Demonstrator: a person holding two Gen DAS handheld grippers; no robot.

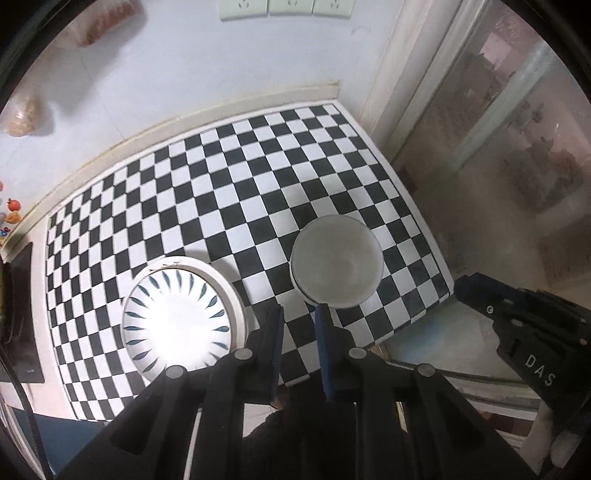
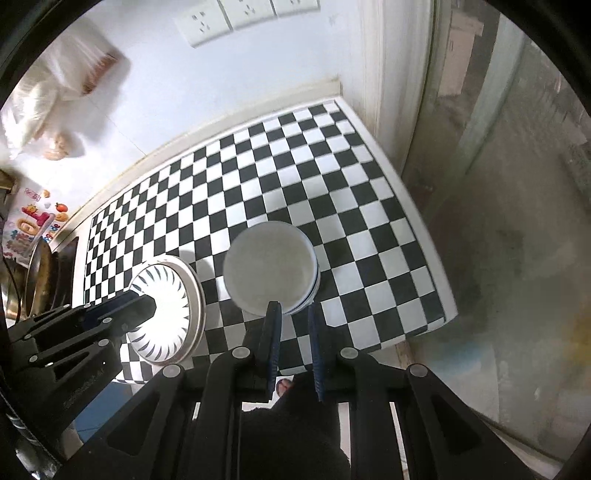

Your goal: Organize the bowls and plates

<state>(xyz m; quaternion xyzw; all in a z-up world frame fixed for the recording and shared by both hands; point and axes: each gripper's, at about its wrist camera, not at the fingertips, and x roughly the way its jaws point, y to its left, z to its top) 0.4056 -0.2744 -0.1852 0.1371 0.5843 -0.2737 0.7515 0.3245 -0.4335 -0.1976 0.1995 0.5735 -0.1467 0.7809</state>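
In the left wrist view, the left gripper (image 1: 299, 314) points steeply down at a black-and-white checkered mat (image 1: 236, 177) that lies on a counter against a pale wall (image 1: 184, 66). Its blue-padded fingers (image 1: 275, 332) are drawn close together, a narrow slit between them, with nothing held. A patterned plate (image 1: 177, 317), white with dark leaf strokes round its well, sits on the mat at lower left, inside a wider cream plate (image 1: 236, 291) whose rim shows around it. To its right, apart from it, stands a white bowl (image 1: 336, 258), upright and empty, with the edge of another bowl showing beneath it. The right gripper (image 1: 476, 288) enters from the right edge, off the mat's corner; from here I cannot tell how its fingers stand. Sockets (image 1: 284, 7) sit high on the wall, and a glass door (image 1: 498, 166) lies to the right. In the right wrist view, the right gripper (image 2: 293, 310) hangs above the near rim of the bowl (image 2: 269, 266), its fingers (image 2: 273, 325) nearly together and empty. The bowl stands near the mat's (image 2: 332, 177) middle, nested in a second one whose blue-edged rim peeks out at its lower right. The left gripper (image 2: 147, 304) reaches in from the left over the patterned plate (image 2: 166, 317), covering part of it, its tips together. Stickers (image 2: 33, 221) dot the wall at the left.
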